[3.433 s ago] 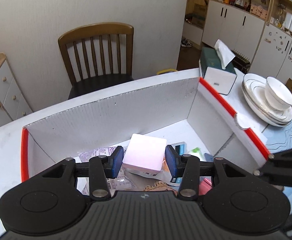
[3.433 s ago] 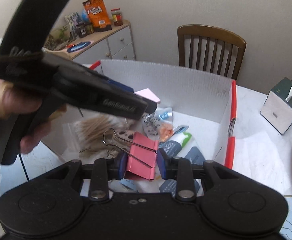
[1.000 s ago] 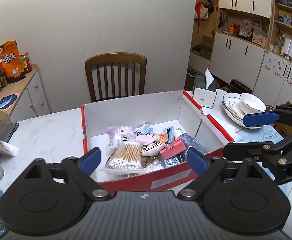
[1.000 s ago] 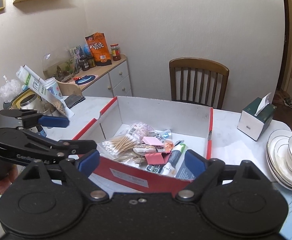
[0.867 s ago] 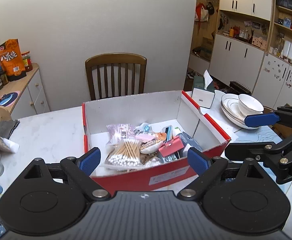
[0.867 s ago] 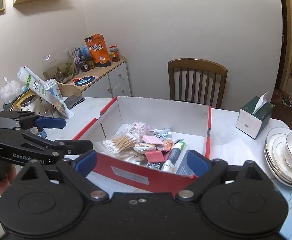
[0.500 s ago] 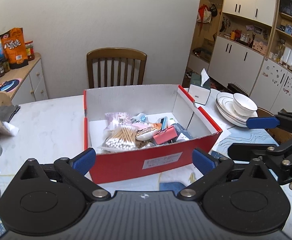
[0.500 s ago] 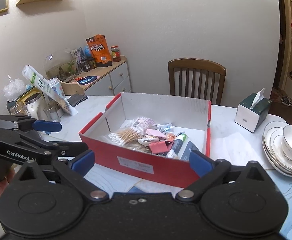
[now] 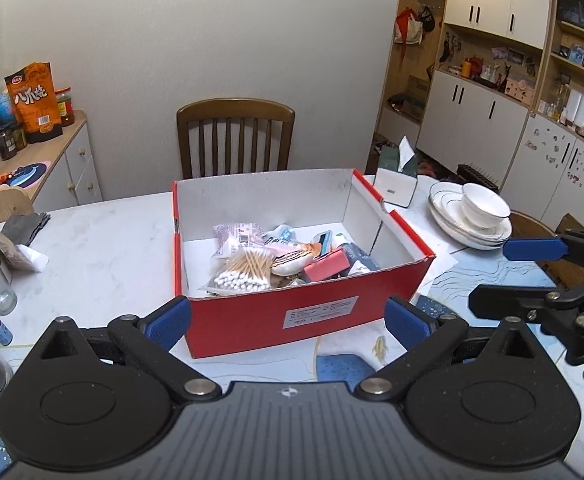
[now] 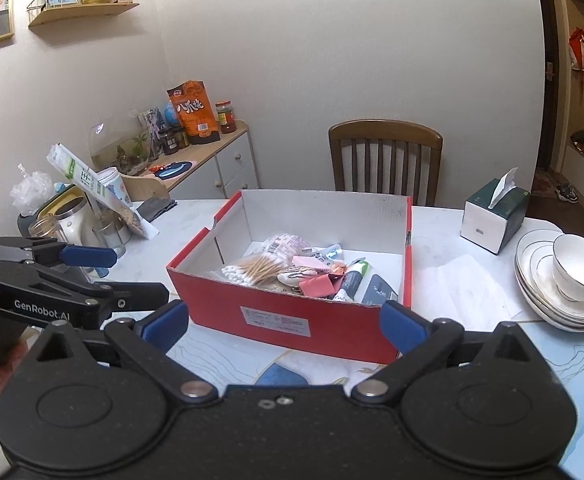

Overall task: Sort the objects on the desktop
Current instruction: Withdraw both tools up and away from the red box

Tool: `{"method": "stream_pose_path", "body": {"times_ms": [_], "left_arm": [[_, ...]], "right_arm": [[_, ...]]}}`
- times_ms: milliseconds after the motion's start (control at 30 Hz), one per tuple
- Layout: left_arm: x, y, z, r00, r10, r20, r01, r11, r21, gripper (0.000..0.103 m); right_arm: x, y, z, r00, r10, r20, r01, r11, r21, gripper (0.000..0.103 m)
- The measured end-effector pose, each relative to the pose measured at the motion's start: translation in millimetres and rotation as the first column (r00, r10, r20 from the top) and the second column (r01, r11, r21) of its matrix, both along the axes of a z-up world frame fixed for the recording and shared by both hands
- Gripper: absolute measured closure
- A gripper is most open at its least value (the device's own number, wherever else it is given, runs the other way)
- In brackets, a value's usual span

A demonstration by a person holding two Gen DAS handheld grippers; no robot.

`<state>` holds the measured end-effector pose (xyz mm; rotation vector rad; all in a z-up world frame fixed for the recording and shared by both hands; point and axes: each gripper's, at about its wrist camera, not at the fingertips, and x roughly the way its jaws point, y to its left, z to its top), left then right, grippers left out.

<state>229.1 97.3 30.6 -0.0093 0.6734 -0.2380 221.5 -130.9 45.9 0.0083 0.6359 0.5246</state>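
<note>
A red cardboard box [image 9: 316,314] [image 10: 283,320] stands on the white table. Inside lie a bag of cotton swabs [image 9: 245,270] [image 10: 257,266], a pink binder clip [image 9: 326,268] [image 10: 318,284], a pink note pad [image 10: 306,261], a tube [image 10: 352,278] and other small packets. My left gripper [image 9: 287,322] is open and empty, held back in front of the box's near wall. My right gripper [image 10: 283,322] is also open and empty, in front of the box; it shows at the right of the left wrist view [image 9: 532,276].
A wooden chair [image 9: 235,136] stands behind the table. A tissue box [image 9: 396,184] [image 10: 494,214] and stacked plates with a bowl [image 9: 472,216] [image 10: 568,280] sit right of the box. Glass jars and bags [image 10: 71,216] crowd the table's left. A sideboard [image 10: 207,168] stands at the wall.
Both grippers let go of the pink pad and binder clip, which now lie in the box. Both opened and drew back and up from the box.
</note>
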Motion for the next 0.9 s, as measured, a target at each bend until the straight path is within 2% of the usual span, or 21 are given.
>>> {"method": "stream_pose_path", "body": {"times_ms": [167,300,567,700,900], "left_arm": [[-3.2,-2.7,2.3,1.0,0.006,-0.008,-0.006,1.0,0.01,0.0],[-5.9,-8.0,3.0,1.0,0.028,-0.002,-0.028,0.998,0.057,0.0],[-10.1,-7.7,4.7,1.0,0.017,-0.003,-0.017,0.999,0.038,0.0],[-9.5,-4.1,3.6,0.999,0.036,-0.02,-0.035,0.999,0.004,0.0],[-10.8,4.7,1.8,0.997,0.074,-0.018,-0.074,0.997,0.008,0.0]], "right_arm": [[-9.7,3.7,4.8,1.0,0.014,0.022,-0.013,1.0,-0.026,0.001],[-14.2,4.5,6.9,1.0,0.021,0.018,-0.021,0.999,-0.026,0.001],[-18.4,3.2,6.9,1.0,0.009,0.004,-0.009,1.0,-0.007,0.001],[-21.1,1.5,5.0,1.0,0.002,-0.009,-0.002,1.0,0.001,0.001],[-26.6,-4.6,-0.2,0.999,-0.025,-0.034,0.025,1.0,0.005,0.001]]}}
